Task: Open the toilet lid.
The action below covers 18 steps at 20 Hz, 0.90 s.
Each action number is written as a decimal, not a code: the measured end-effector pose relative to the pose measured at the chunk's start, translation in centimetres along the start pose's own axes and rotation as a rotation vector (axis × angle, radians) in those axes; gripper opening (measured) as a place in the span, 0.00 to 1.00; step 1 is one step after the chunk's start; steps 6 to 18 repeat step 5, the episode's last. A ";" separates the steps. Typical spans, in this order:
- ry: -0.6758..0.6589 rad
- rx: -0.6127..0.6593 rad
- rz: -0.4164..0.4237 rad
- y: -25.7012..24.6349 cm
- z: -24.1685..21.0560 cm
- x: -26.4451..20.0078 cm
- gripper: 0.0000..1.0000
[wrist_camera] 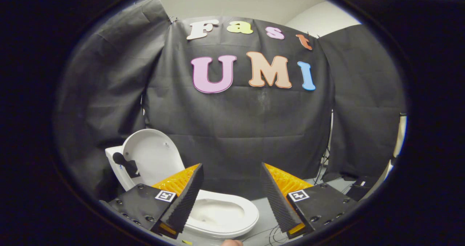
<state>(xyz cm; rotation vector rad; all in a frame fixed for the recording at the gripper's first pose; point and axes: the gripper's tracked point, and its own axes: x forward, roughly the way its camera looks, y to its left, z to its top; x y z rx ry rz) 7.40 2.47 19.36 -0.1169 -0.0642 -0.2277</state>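
Note:
A white toilet (221,213) stands low and to the left, below my fingers. Its lid (154,157) is raised upright and leans back against the tank (114,166); a small dark piece is fixed to the lid's left edge. The seat and bowl lie exposed between and under my fingers. My gripper (231,169) is open, its two fingers spread wide with nothing between them, held above the bowl and apart from the lid.
Black cloth walls close the booth behind and on both sides. Cables and a dark box (358,188) lie on the grey floor to the right. A fingertip (232,242) of a person shows just below the bowl.

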 end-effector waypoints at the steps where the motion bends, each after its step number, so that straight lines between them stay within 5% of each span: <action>1: 0.001 0.003 0.000 -0.1 -0.1 0.2 0.96; 18: 0.007 0.006 0.007 -0.4 -0.4 0.8 0.96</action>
